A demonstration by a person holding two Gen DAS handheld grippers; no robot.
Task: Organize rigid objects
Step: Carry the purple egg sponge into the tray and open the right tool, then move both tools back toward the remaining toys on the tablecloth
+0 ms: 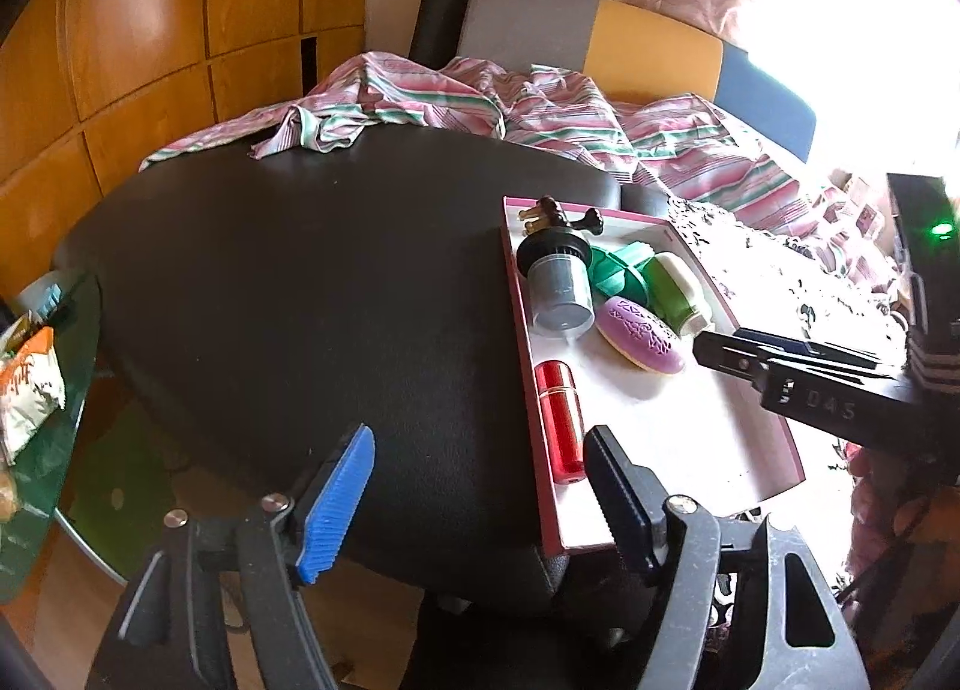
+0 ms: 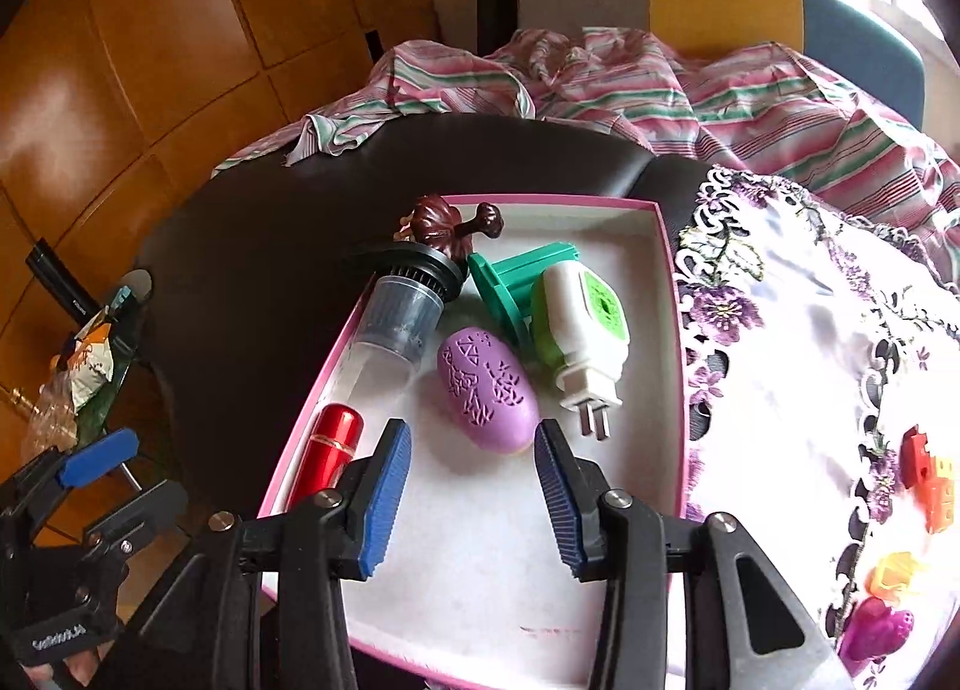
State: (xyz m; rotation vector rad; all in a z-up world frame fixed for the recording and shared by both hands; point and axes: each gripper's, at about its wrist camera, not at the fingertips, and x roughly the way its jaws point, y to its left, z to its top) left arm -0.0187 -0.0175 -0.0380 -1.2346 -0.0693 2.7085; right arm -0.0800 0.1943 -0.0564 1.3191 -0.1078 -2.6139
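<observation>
Pink-rimmed box [image 2: 672, 246] sits below the left tool [image 1: 480, 495] and the "045"-marked right tool [image 2: 474, 501], both gaping, empty.

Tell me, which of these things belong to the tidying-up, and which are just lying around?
Part of the job: pink box, red cylinder, purple oval case, plug-in device, teal plastic piece, grey filter cup, brown figurine, orange toy, yellow toy, magenta toy.
Just lying about: striped cloth, embroidered cloth, snack packet.
</observation>
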